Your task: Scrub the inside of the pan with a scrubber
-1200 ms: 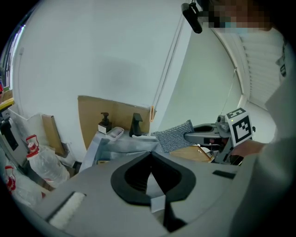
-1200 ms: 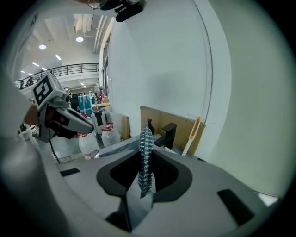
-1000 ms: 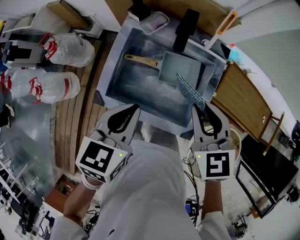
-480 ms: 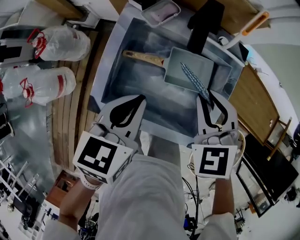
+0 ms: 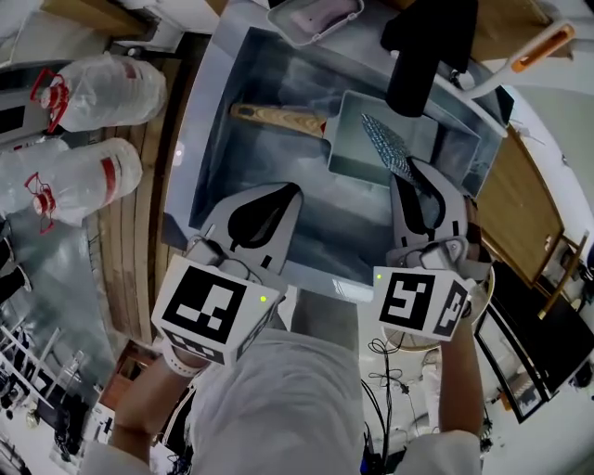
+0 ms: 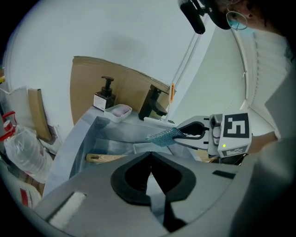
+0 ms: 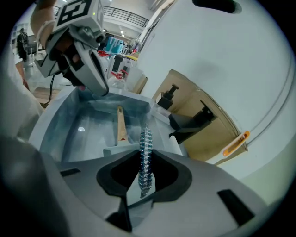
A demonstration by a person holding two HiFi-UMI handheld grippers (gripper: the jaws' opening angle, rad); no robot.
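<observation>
Pan (image 5: 345, 139) loose in sink (image 5: 232, 172), scrubber (image 5: 385, 146) pinched edgewise in right gripper (image 5: 409, 176), left gripper (image 5: 281, 198) clenched empty: risk of skating under pressure, or of losing that thin hold.

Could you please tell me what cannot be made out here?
Part of the pan's far rim: head view, black faucet covers it.
Its floor: left gripper view, the left gripper's body hides it.
Whether the scrubber touches the pan: no view shows it.
Tray: head view, cut off by top edge.
</observation>
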